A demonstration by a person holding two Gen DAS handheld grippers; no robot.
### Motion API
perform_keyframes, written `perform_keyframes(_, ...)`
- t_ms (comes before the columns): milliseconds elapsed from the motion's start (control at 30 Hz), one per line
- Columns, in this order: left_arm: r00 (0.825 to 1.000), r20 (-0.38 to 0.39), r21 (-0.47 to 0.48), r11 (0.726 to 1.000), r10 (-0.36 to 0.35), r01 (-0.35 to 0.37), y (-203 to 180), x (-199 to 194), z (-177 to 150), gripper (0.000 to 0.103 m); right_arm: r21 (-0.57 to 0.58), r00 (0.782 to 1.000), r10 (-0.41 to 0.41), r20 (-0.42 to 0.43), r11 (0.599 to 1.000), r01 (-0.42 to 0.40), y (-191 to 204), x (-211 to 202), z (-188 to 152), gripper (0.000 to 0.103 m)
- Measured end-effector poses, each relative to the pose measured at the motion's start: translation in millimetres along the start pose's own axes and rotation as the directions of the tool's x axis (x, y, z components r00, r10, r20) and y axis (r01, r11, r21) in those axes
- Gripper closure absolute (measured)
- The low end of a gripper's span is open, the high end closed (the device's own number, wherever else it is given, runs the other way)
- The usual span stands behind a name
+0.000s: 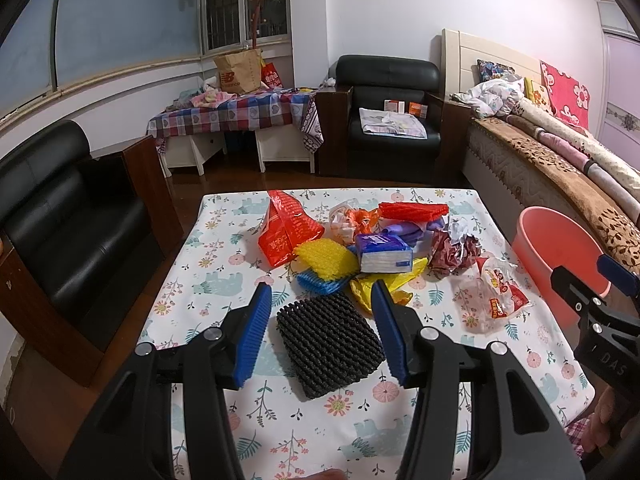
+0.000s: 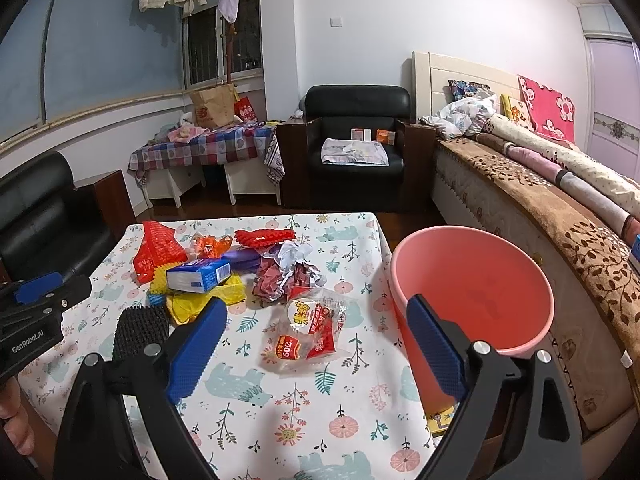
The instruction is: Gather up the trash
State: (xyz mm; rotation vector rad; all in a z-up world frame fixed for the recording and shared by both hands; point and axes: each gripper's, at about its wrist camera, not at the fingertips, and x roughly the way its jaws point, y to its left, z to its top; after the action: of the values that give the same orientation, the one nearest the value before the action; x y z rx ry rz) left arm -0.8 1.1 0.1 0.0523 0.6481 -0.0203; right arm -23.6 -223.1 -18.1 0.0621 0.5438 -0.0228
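A pile of trash lies on the flowered table (image 1: 224,240): a red bag (image 1: 286,228), yellow foam net (image 1: 324,258), tissue pack (image 1: 384,254), yellow plastic bag (image 1: 384,284), crumpled dark red paper (image 1: 452,252) and red foam net (image 1: 414,210). A black foam net (image 1: 330,346) lies flat between the blue pads of my left gripper (image 1: 321,288), which is open and holds nothing. My right gripper (image 2: 317,302) is open too, hovering over a clear snack wrapper (image 2: 308,340). A pink bucket (image 2: 472,292) stands just off the table's right edge.
To the left of the table is a black armchair (image 1: 60,220). A bed (image 1: 560,152) with blankets runs along the right, behind the bucket. Another black armchair (image 1: 386,116) and a checked-cloth table (image 1: 240,112) stand at the far wall.
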Motion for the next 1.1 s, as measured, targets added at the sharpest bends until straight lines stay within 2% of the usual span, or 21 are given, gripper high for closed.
perform_keyframes(600, 1.0, -0.024, 0.001, 1.0, -0.003, 0.003, 0, 8, -9, 0.051, 0.002, 1.0, 0.002, -0.023, 1.0, -0.002, -4, 7, -3, 0.014)
perform_keyframes(767, 0.999, -0.04, 0.0, 1.0, -0.027, 0.027, 13, 15, -13, 0.051, -0.002, 0.999, 0.002, -0.044, 1.0, -0.002, -9, 12, -8, 0.015)
perform_keyframes(900, 0.995, -0.081, 0.011, 0.998, -0.057, 0.058, 26, 20, -22, 0.051, 0.015, 0.997, -0.006, -0.078, 1.0, 0.007, -17, 18, -15, 0.015)
perform_keyframes(1000, 0.988, -0.117, 0.026, 0.994, -0.1, 0.103, 34, 22, -33, 0.051, 0.044, 0.992, -0.004, -0.122, 0.999, 0.009, -25, 28, -20, 0.021)
perform_keyframes(1100, 0.982, -0.147, 0.043, 0.991, -0.117, 0.124, 37, 25, -43, 0.051, 0.065, 0.987, 0.011, -0.158, 0.998, -0.001, -30, 35, -24, 0.022)
